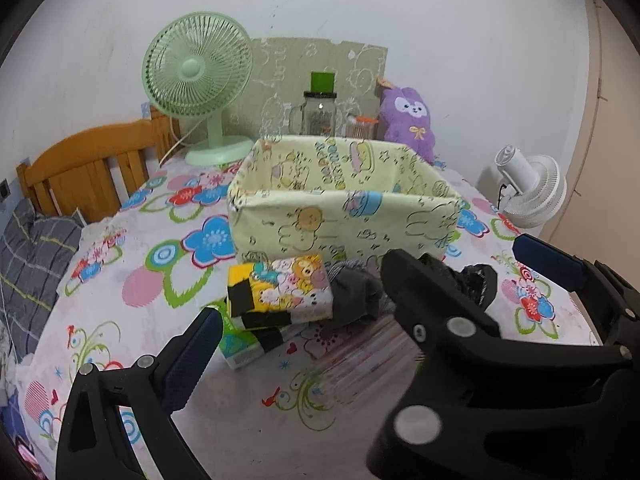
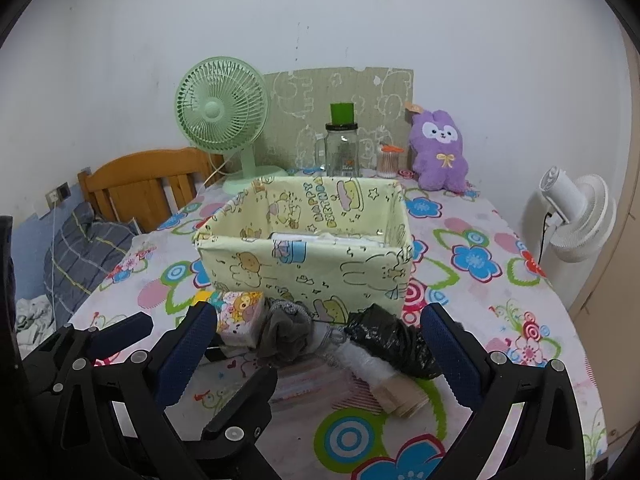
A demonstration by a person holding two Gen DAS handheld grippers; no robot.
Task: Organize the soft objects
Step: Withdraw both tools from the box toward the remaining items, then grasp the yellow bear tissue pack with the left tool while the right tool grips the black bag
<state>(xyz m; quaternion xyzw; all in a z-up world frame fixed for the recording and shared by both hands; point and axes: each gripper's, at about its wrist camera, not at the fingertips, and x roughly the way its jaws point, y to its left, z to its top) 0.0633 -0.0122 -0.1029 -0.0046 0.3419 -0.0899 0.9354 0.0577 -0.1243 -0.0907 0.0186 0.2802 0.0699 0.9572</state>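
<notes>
Two sets of tongs hover over the flowered worktop (image 2: 500, 240), both spread apart and holding nothing: the left tongs (image 1: 360, 304), the right tongs (image 2: 316, 344). Behind them stands the yellow fabric box (image 2: 304, 268), open-topped. Just before it lie the black bag roll (image 2: 384, 344), long axis running near-right to far-left, the grey cloth (image 2: 284, 332), and the cartoon tissue pack (image 2: 240, 312). Better to close across the roll's middle, not its loose end.
</notes>
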